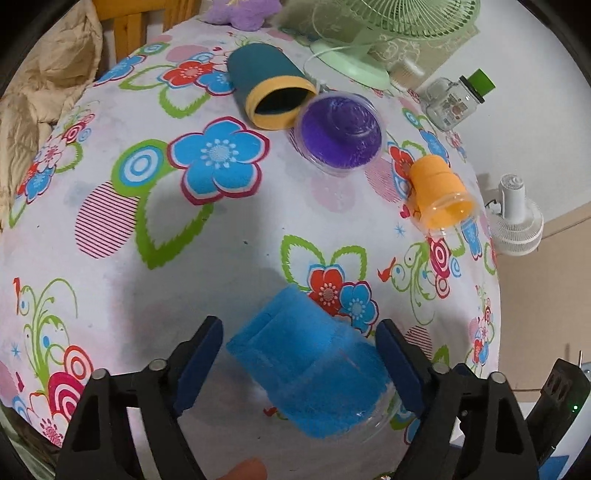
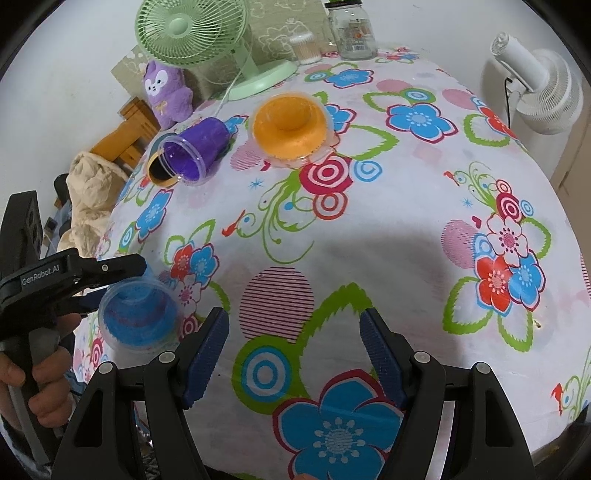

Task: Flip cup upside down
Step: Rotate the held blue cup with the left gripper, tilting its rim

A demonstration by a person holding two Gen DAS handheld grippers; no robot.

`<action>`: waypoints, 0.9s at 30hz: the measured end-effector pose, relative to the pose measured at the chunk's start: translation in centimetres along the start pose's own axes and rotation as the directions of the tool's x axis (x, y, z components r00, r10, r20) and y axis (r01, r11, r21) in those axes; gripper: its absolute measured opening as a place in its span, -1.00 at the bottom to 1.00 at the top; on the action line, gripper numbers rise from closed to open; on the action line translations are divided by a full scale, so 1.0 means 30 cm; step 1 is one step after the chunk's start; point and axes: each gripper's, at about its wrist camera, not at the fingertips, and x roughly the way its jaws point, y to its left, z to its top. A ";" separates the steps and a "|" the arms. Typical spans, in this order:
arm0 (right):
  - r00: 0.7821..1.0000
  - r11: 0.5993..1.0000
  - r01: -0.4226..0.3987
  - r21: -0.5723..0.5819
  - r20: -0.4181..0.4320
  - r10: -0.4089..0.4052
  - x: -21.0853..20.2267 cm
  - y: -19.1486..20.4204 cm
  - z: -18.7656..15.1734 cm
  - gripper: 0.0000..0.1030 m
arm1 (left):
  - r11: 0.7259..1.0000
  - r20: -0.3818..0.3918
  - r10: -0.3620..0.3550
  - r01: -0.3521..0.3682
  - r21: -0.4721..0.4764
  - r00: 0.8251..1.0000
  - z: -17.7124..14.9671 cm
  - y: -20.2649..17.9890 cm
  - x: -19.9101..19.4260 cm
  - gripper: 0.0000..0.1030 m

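Left gripper [image 1: 299, 365] is down over the flowered cloth [image 1: 110, 184] with the blue cup [image 1: 314, 373] sitting between its fingers, jaws spread wide, and the left pad stands clear of the cup while the right pad is right up against its side; whether it truly grips cannot be told from here. The blue cup is tilted, closed end pointing away from the gripper, clear rim toward the camera. From the right wrist view the same blue cup [image 2: 138, 314] shows its open mouth, with the left gripper [image 2: 114, 284] reaching over it and a hand [image 2: 33, 387] wrapped on the handle below. Right gripper [image 2: 293, 354] hangs over bare cloth [image 2: 369, 236] to the right of the blue cup, jaws wide apart, nothing between them. Beyond the blue cup, an orange cup [image 2: 290, 125] rests tipped with its mouth showing, and to the left of that a purple cup [image 2: 194, 153] lies on its side against a teal cup with a yellow rim [image 1: 267, 86]. Farther past the orange cup stand a green fan [image 2: 195, 33], a purple plush [image 2: 166, 92] and a glass jar [image 2: 352, 31], with a white fan [image 2: 543, 92] off the cloth's edge
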 end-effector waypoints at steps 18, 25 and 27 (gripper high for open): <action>1.000 1.000 -0.005 0.006 0.000 0.005 -0.004 -0.012 -0.008 0.48 | 0.999 -0.034 0.000 0.002 0.046 0.999 0.022 -0.042 0.003 0.09; 1.000 1.000 -0.010 0.009 -0.005 0.010 -0.004 -0.027 -0.008 0.48 | 1.000 -0.012 0.021 -0.021 0.008 1.000 0.015 -0.023 -0.007 0.63; 1.000 1.000 -0.011 0.011 -0.006 0.011 -0.001 -0.029 -0.008 0.48 | 0.999 -0.007 0.038 -0.038 0.010 0.999 0.007 -0.025 -0.006 0.64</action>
